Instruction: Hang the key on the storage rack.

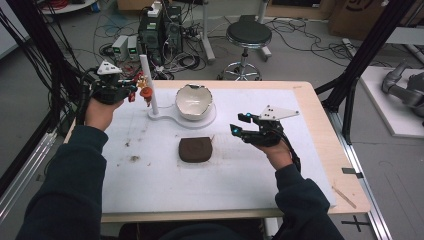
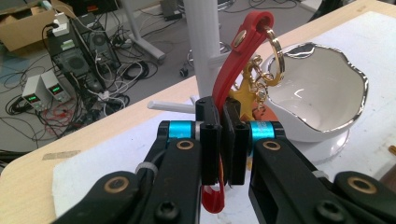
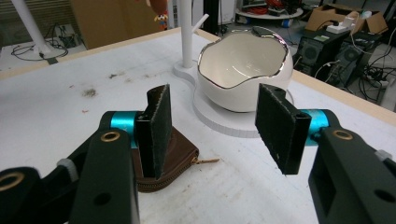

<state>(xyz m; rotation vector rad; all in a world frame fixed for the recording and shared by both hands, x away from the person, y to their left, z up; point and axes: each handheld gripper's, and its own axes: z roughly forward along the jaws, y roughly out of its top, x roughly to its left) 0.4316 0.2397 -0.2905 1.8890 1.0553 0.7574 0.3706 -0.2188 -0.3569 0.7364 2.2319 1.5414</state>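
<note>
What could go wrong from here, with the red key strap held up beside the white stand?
1. The left tongs pinch only the thin red strap, so it might slip free before reaching a peg.
2. The gold ring and star charm dangle loose next to the white bowl; a swing could knock its rim or snag on the stand's post.
3. The right tongs, open, hover above the brown zip pouch and cannot steady the stand.

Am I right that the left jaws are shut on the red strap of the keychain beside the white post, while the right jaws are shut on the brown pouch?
Not quite. The right gripper is open: in the right gripper view its jaws stand apart above the table, and the brown pouch lies untouched behind them. The rest holds: the left gripper is shut on the red strap beside the white post.
</note>
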